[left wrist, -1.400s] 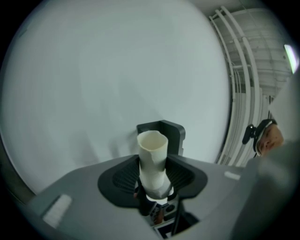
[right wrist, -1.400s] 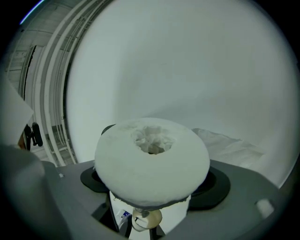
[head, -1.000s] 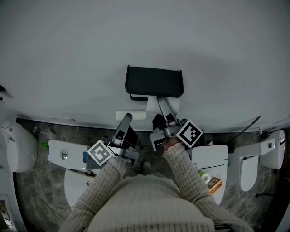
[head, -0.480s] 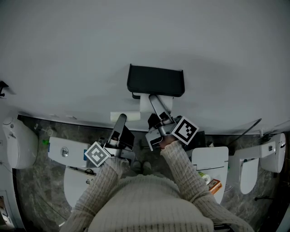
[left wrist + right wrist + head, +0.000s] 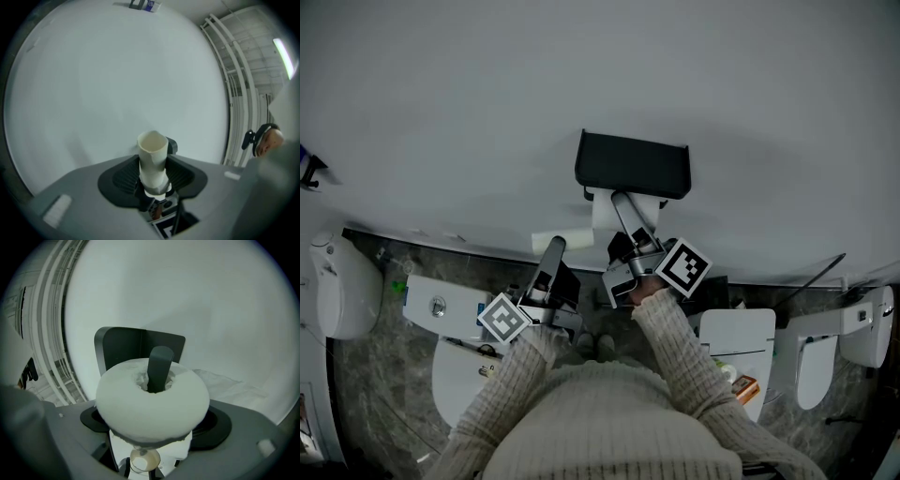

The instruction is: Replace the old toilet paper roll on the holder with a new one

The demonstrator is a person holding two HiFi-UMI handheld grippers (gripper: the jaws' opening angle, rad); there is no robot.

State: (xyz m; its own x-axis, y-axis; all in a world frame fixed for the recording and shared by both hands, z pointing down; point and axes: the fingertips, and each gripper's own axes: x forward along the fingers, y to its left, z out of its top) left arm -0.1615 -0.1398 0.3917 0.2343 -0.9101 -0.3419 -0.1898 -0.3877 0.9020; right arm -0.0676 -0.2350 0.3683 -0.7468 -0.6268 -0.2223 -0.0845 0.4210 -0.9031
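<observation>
Facing a white wall [image 5: 487, 112] with a black holder [image 5: 633, 164] mounted on it. Just below the holder, gripping the new toilet paper roll [image 5: 152, 399] in the right gripper [image 5: 628, 211], fingers clamped on it, one through the core. Left of that, pinching the empty cardboard tube [image 5: 152, 161] between the left gripper [image 5: 556, 246] fingers, clear of the holder.

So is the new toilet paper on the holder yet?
Done: the empty cardboard tube is off the black holder, pinched in the left gripper. In hand: the right gripper holds the new roll right up at the holder. Left: I can't tell if the roll is seated there, and the tube needs throwing away.
</observation>
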